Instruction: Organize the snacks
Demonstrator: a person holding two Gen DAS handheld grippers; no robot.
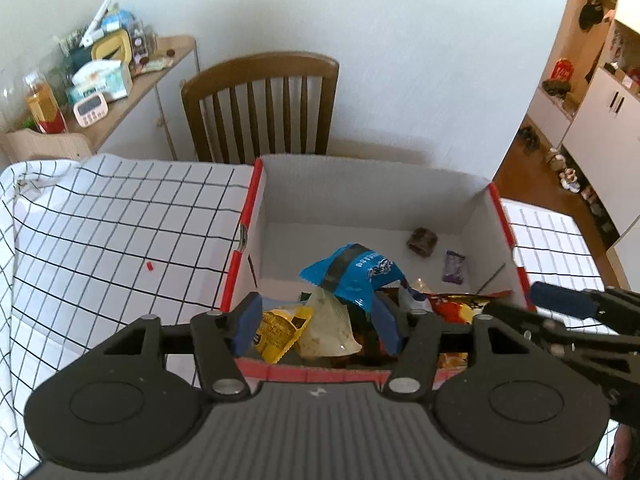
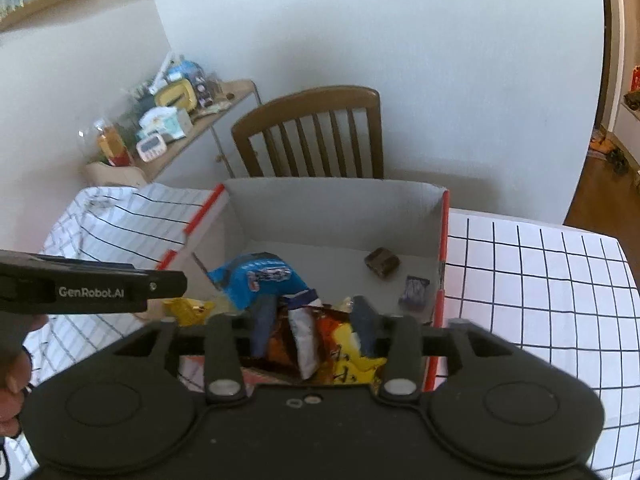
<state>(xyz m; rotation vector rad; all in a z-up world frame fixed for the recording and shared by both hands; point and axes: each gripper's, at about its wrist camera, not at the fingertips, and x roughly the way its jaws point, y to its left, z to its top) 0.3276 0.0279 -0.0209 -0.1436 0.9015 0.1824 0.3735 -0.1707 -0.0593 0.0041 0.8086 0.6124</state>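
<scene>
Bench [image 1: 100, 216], checked cloth, fills the lower frame and carries no loose snacks in either view. Cardboard box [image 1: 360, 176] sits centre frame and holds the lot: blue packet [image 1: 352, 272] topmost, orange-yellow bag [image 2: 344, 344] and yellow pouch [image 1: 280, 328] heaped at the near wall, brown piece [image 1: 422, 241] and purple sachet [image 1: 454, 266] apart at centre right. Left gripper [image 1: 314, 326] and right gripper [image 2: 314, 330] hover over the heap, jaws apart, nothing clamped. Judgement: collection appears largely complete; tidying inside may remain.

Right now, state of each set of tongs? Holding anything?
Left tongs: open, gripping nothing; they hang over the snack packets in the box.
Right tongs: open, gripping nothing; orange and white packets show between them.
</scene>
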